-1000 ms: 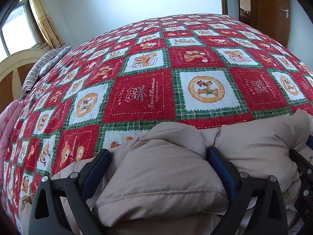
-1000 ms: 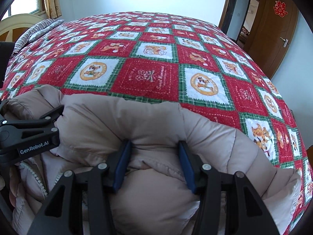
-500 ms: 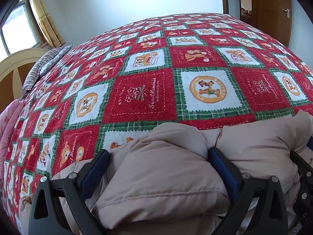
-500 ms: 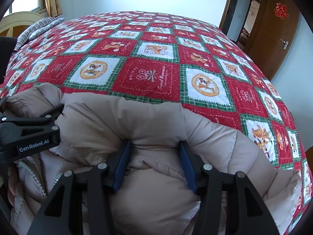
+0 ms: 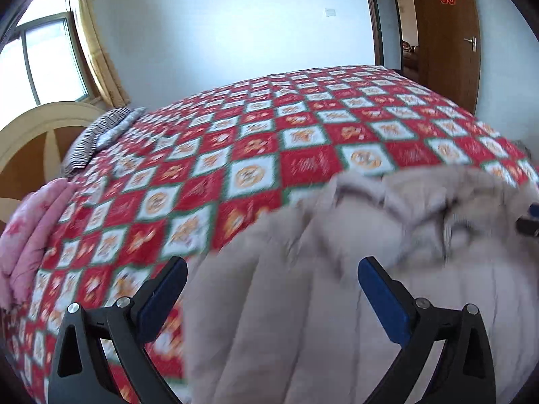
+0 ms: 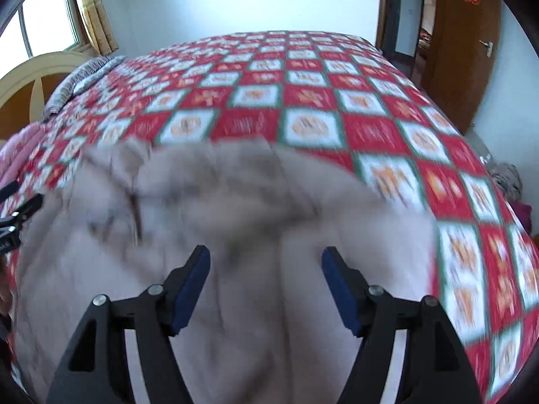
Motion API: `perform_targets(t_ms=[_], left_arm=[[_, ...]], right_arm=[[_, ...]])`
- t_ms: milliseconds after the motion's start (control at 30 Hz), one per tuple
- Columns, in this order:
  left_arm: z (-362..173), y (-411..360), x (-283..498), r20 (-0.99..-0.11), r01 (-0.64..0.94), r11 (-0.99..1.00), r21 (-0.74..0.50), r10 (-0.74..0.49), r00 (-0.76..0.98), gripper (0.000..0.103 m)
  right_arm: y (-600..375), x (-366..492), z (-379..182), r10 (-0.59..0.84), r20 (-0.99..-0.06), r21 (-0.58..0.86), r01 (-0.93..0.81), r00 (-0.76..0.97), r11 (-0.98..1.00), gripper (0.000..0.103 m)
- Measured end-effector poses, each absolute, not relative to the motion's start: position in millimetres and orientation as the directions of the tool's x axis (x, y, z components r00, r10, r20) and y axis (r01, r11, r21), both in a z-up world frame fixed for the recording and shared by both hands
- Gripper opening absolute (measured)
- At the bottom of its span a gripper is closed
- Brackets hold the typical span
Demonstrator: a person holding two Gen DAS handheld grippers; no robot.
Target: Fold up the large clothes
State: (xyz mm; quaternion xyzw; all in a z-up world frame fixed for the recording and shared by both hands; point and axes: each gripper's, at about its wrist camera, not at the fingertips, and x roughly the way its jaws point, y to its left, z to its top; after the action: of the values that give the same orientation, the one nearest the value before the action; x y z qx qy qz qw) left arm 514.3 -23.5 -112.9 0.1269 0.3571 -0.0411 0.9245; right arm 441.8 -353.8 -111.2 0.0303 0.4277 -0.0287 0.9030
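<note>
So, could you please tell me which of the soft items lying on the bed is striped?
The striped one is the grey pillow up by the headboard. The pink quilted bedding and the beige padded coat are plain.

Beige quilted coat point(image 6: 235, 235) lies bunched on bed.

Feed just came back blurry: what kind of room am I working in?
A bedroom, most likely: a large bed under a red patchwork quilt, a curved headboard by the curtained window, a wooden door.
</note>
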Motion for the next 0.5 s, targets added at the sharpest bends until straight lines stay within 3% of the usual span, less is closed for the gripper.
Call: perform_targets(t_ms=[233,500], left_arm=[[-151,38,391,-0.732,0.177,0.958,0.224,0.046,0.68,0.102],[-168,64,282,-0.752,0.183,0.968,0.169,0.007,0.659,0.102]], right_arm=[[-378,325,-132,-0.131,-0.788,-0.021,0.187,0.601,0.982,0.076],[-385,214,-150,-0.076,-0.812,0.072,0.228,0.579,0.971,0.076]])
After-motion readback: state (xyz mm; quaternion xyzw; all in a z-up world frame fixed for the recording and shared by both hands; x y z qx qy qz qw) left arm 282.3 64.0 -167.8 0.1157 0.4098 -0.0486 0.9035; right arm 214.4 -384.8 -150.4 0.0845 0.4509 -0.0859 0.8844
